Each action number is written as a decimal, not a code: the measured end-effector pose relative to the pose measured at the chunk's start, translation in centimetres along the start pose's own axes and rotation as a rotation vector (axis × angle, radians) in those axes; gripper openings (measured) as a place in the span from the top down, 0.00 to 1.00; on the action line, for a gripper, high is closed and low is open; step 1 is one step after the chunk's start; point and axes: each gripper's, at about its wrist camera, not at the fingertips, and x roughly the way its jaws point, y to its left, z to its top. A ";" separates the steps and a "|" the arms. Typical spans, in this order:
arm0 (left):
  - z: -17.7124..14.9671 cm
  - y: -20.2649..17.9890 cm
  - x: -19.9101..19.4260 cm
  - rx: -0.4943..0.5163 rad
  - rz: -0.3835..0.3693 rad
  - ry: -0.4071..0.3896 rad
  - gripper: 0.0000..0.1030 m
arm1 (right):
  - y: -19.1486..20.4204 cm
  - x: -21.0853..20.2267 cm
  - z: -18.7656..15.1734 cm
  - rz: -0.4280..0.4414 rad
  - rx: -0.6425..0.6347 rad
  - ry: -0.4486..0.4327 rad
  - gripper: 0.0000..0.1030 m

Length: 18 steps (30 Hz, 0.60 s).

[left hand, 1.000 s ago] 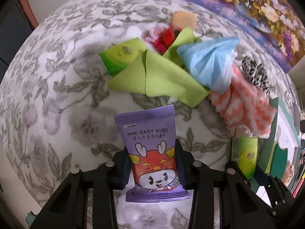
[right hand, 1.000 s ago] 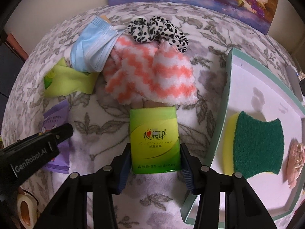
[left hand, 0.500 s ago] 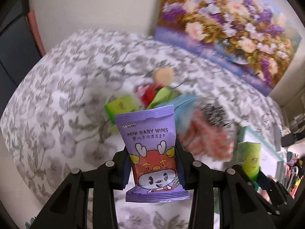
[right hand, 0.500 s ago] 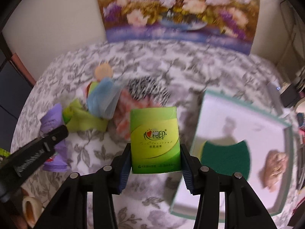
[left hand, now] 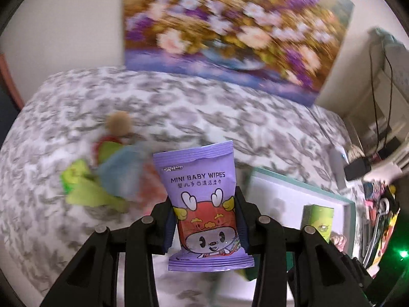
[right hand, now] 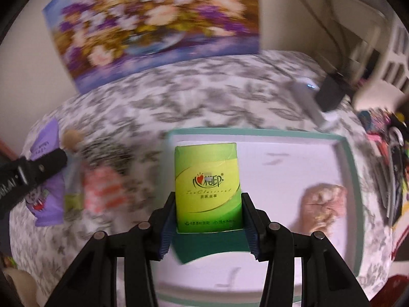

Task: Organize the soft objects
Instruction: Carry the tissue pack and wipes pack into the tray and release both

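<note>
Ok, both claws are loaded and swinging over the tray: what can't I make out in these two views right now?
- Left wrist view: the heap of cloths is smeared by motion blur; single items can't be separated.
- Right wrist view: the dark green sponge is mostly hidden behind the green tissue pack.
- Right wrist view: the pinkish lump in the white tray is too blurred to identify.

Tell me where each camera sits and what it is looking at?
Left wrist: on the left gripper, looking down along its fingers at the purple baby wipes pack it grips, above the floral bedspread.
Right wrist: on the right gripper, gripping the green tissue pack over the tray.
Both show the tray, the flower painting and both packs.
</note>
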 end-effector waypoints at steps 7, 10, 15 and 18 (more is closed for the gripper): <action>-0.6 -4.7 2.9 0.099 -0.085 0.013 0.60 | -6.4 1.2 0.5 -0.066 0.156 0.016 0.51; -0.8 -5.7 4.1 0.116 -0.122 0.009 0.60 | -8.0 1.5 0.6 -0.076 0.200 0.019 0.51; -0.9 -6.7 5.2 0.159 -0.156 -0.009 0.59 | -9.4 1.9 0.5 -0.094 0.233 0.016 0.51; -1.3 -7.0 5.8 0.164 -0.170 0.010 0.59 | -9.7 2.2 0.3 -0.096 0.244 0.026 0.51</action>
